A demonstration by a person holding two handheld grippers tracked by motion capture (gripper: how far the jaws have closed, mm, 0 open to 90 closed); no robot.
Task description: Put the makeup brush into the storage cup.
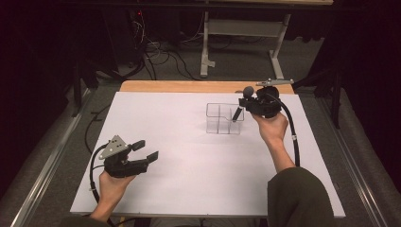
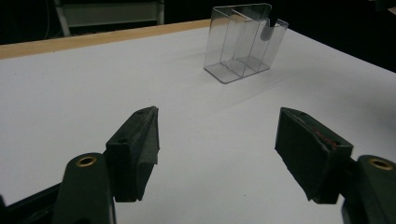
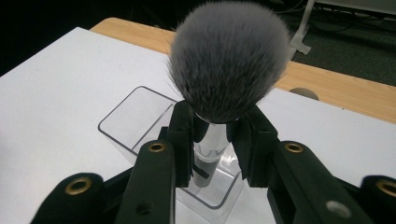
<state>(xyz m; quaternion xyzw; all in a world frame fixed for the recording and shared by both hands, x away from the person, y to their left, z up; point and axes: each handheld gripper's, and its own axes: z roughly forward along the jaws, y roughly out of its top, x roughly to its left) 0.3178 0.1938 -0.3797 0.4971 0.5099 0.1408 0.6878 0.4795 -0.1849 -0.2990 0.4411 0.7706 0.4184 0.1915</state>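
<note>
A makeup brush [image 3: 229,60] with a grey bristle head, silver ferrule and black handle stands upright between the jaws of my right gripper [image 3: 212,140], which is shut on the ferrule. In the high view the right gripper [image 1: 245,101] hovers at the right end of a clear divided box [image 1: 221,120], and the brush [image 1: 248,90] has its handle reaching down into the right-hand compartment. My left gripper [image 1: 145,150] rests low at the near left of the white sheet, open with nothing between its pads [image 2: 140,149]. The box [image 2: 243,44] stands well ahead of it.
The white sheet [image 1: 189,156] covers the table, with a wooden strip [image 1: 189,86] showing along the far edge. Beyond it stand a metal frame [image 1: 205,47] and loose cables on the floor. A metal rail [image 1: 52,161] runs along the left side.
</note>
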